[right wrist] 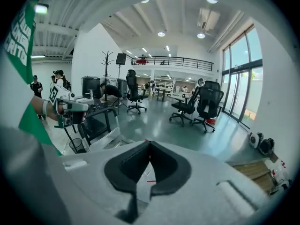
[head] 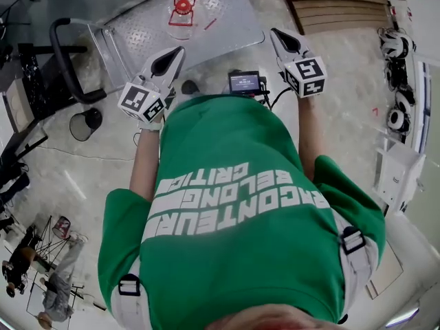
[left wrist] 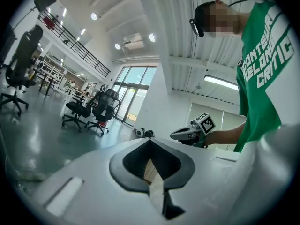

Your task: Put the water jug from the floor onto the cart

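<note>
A: Where's the water jug (head: 183, 7) right now?
B: Up on the cart (head: 230, 19); it stands upright on the ribbed metal deck, toward the far side, red cap on top; nothing is touching it.
A: And the tongs?
B: Both well clear of it, on the near side of the cart; left gripper (head: 181, 49) clenched, jaws tip to tip with nothing between them; right gripper (head: 273, 31) just the same, pressed together and empty.
A: Anything else around?
B: The cart's black handle (head: 65, 60) curves up at its left end; a black bin (head: 86, 124) sits on the floor near it; the person in the green shirt (head: 240, 205) holds one gripper out at either side, with a small screen (head: 245, 82) between them.
</note>
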Demonstrator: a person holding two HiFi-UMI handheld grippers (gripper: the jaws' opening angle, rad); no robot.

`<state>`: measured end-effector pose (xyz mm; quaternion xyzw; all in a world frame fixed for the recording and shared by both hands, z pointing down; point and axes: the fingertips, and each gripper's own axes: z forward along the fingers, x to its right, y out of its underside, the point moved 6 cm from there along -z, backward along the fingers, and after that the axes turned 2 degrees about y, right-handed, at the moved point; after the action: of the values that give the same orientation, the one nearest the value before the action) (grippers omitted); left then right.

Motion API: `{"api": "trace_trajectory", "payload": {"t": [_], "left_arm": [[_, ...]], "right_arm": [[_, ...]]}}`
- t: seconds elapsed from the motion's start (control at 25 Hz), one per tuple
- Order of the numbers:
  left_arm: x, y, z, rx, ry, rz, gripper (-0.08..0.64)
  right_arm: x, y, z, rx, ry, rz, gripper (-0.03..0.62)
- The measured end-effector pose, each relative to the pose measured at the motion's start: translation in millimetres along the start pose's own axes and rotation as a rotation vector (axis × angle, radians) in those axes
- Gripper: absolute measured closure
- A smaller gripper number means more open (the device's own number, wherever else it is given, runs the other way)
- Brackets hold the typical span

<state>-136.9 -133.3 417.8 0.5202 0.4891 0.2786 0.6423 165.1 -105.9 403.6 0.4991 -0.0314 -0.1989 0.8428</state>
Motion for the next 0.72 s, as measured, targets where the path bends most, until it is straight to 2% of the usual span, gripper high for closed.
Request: {"api": "trace_trajectory", "payload": {"t": [0.32,0.48,0.72], "left_arm": [[15.4,7.5,36.4,-0.004,-0.037,-0.010,0.545],[30.6,7.5,62.1,-0.001,-0.049,0.001,0.545],[69.5,13.8,103.8,-0.033,0.042,0.047,0.548]], "right_arm": [[20.4,17.0,-18.9,0.004,-0.060,-0.069,0.598],[43.1,27.2,-25.8,0.016,-0.080,-0.067,0.598],[79.0,43.1,-34.1,0.049,-0.088,-0.027,0.598]]}}
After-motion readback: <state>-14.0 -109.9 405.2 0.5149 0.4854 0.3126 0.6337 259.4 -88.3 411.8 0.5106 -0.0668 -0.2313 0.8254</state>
